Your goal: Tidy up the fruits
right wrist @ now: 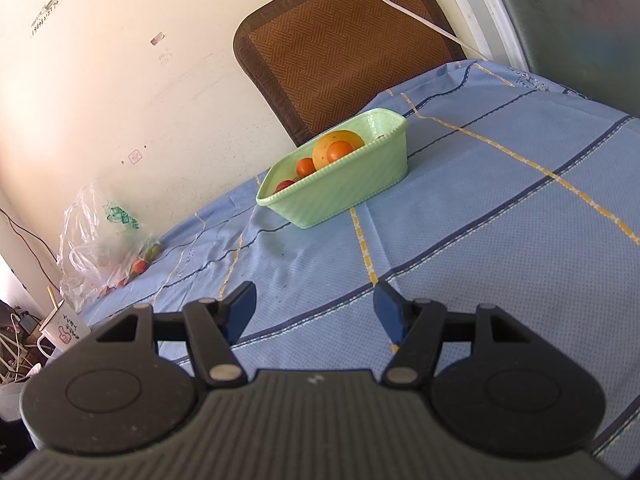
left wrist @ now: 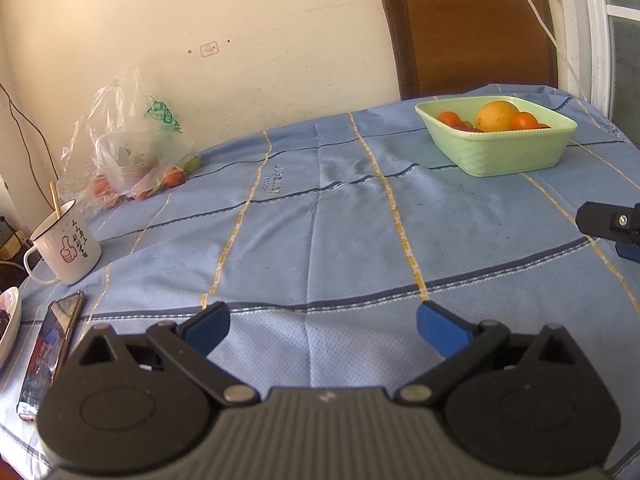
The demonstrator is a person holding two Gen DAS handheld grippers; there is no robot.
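Note:
A pale green basket [left wrist: 504,156] [right wrist: 348,190] stands at the far side of the blue tablecloth and holds a large yellow-orange fruit [left wrist: 497,115] [right wrist: 336,144] and several small orange and red fruits [left wrist: 449,118] [right wrist: 306,167]. A clear plastic bag [left wrist: 132,148] [right wrist: 100,252] with more small fruits lies by the wall at the left. My left gripper [left wrist: 323,326] is open over bare cloth, nothing between its blue pads. My right gripper [right wrist: 315,309] is also open and empty, well short of the basket; one of its fingers [left wrist: 608,224] shows at the right edge of the left wrist view.
A white mug [left wrist: 66,248] [right wrist: 66,330] with a stick in it stands at the table's left edge. Beside it lie a phone [left wrist: 50,348] and a dish rim [left wrist: 10,324]. A brown chair back [left wrist: 472,28] [right wrist: 344,44] stands behind the basket against the wall.

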